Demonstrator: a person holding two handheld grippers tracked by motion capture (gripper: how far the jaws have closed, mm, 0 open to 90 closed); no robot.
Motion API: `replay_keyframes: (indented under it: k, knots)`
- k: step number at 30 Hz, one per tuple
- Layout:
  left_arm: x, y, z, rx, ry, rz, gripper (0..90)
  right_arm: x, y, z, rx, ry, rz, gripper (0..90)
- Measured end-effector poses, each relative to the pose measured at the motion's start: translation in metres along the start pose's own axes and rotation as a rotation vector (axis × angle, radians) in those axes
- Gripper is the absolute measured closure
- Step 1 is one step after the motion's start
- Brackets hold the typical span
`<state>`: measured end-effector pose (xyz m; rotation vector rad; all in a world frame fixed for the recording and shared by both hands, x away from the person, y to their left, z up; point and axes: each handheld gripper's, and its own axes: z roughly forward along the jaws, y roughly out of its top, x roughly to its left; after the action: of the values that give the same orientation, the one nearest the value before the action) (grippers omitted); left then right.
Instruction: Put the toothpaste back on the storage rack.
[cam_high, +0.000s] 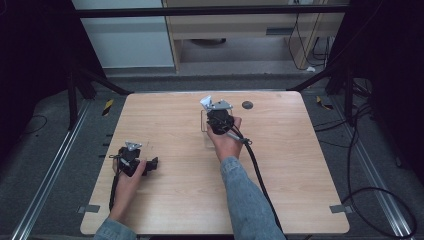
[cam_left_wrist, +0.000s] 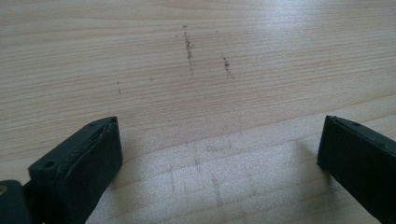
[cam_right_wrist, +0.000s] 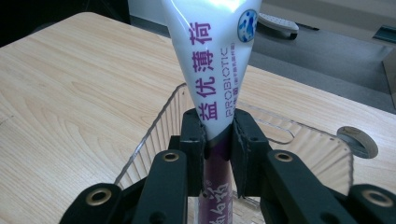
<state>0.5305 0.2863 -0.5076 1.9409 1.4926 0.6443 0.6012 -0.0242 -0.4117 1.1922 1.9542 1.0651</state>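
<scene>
A white toothpaste tube (cam_right_wrist: 219, 60) with purple lettering and a purple lower part stands upright, its wide flat end up. My right gripper (cam_right_wrist: 218, 126) is shut on it where white meets purple. The tube's lower end hangs over or inside a clear ribbed plastic container (cam_right_wrist: 299, 135); the jaws hide whether it touches the bottom. From above, the right gripper (cam_high: 216, 114) sits over that container (cam_high: 204, 121) at the table's far middle. My left gripper (cam_left_wrist: 219, 149) is open with only bare wood between its fingers (cam_left_wrist: 79, 163), resting low at the near left of the table (cam_high: 150, 164).
The light wooden table (cam_high: 290, 165) has a round dark cable hole (cam_high: 247, 105) just right of the container. The right gripper's cable (cam_high: 257, 167) trails back across the top. Faint dark scuff marks (cam_left_wrist: 189, 46) lie ahead of the left gripper. Floor cables and dark stands surround the table.
</scene>
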Motion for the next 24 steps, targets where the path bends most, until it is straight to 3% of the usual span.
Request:
replay_keyframes:
  k: [4,24]
  knots:
    - [0.0,0.0001,0.0001,0.0,-0.002,0.0,0.0,0.0037,0.0013,0.0038,0.002,-0.002,-0.014,76.0]
    - [0.0001,0.0002,0.0002,0.0,-0.003,0.002,0.0,0.0076,0.005,0.0101,0.02,0.004,0.005,74.4]
